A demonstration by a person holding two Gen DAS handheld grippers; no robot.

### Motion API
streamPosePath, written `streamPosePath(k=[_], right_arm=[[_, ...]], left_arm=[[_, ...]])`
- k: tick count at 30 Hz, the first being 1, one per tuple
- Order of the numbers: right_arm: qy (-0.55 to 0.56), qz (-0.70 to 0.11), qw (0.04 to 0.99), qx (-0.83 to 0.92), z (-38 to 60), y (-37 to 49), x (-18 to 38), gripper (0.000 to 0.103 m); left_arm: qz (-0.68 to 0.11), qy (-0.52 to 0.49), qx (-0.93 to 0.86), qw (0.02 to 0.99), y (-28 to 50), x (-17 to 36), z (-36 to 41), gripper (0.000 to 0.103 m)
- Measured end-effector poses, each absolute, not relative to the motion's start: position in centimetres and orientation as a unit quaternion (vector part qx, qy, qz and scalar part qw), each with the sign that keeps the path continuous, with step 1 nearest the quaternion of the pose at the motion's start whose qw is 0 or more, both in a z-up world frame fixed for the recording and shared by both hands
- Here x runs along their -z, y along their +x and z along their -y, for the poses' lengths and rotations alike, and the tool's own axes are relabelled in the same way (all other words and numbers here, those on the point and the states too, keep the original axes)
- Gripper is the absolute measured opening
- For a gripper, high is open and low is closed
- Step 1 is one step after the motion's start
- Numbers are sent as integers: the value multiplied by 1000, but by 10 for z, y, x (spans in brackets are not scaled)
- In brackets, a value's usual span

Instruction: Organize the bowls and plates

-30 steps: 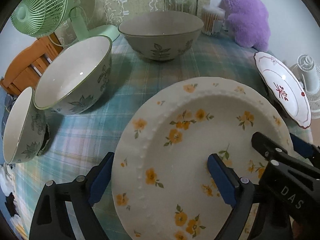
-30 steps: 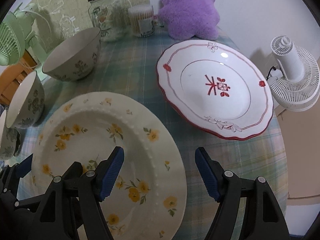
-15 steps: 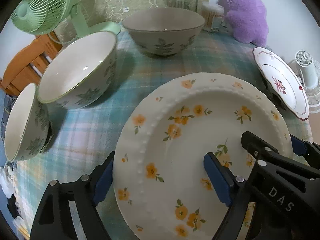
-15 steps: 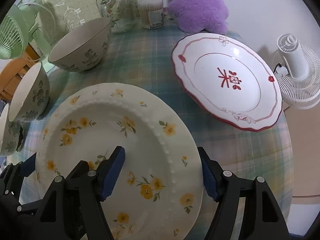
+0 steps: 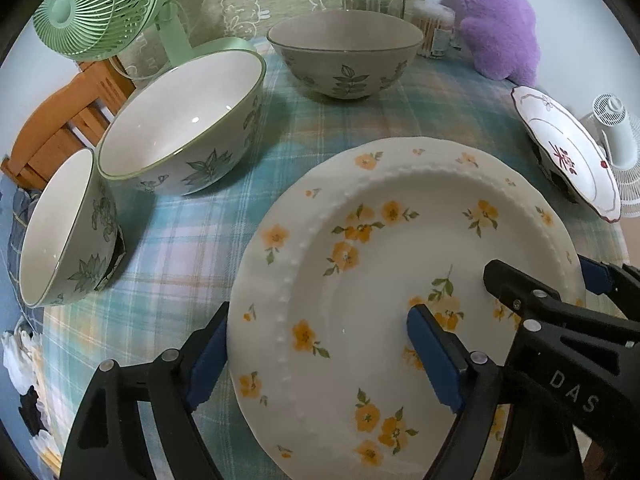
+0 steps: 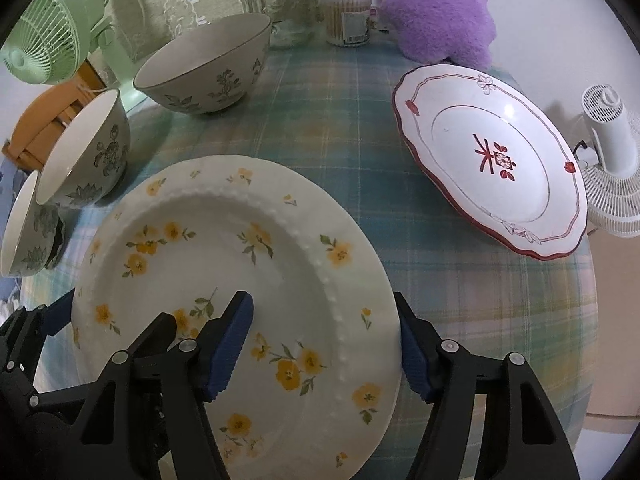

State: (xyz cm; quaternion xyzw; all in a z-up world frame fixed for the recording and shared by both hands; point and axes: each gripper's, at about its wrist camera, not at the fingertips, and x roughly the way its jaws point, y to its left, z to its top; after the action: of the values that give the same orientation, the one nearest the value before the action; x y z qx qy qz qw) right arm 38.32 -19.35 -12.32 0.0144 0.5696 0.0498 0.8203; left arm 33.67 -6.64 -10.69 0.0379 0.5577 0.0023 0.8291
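The yellow-flowered plate [image 6: 224, 280] lies on the tablecloth [image 6: 340, 152], left of the red-trimmed plate [image 6: 492, 156]. Both the left gripper [image 5: 320, 356] and right gripper [image 6: 324, 344] straddle opposite rims, jaws closing, not yet clamped. An uneven squeeze could tip it.

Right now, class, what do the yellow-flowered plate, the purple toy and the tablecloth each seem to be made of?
Round yellow-flowered plate: probably glazed ceramic; it has a smooth white sheen, a raised beaded ring and printed flowers. Purple stuffed toy: soft plush fabric, judging by its fuzzy, matte pile. Checked blue-green tablecloth: apparently woven cloth, matte, with a plaid pattern; the exact fibre cannot be told.
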Motion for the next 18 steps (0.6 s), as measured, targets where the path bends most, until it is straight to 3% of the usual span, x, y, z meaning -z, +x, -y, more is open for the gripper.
streamPosePath(k=[18], right_arm=[[29, -587, 809, -35, 188, 375, 121, 71]], left_arm=[[-565, 14, 1, 825, 327, 98, 48, 83]])
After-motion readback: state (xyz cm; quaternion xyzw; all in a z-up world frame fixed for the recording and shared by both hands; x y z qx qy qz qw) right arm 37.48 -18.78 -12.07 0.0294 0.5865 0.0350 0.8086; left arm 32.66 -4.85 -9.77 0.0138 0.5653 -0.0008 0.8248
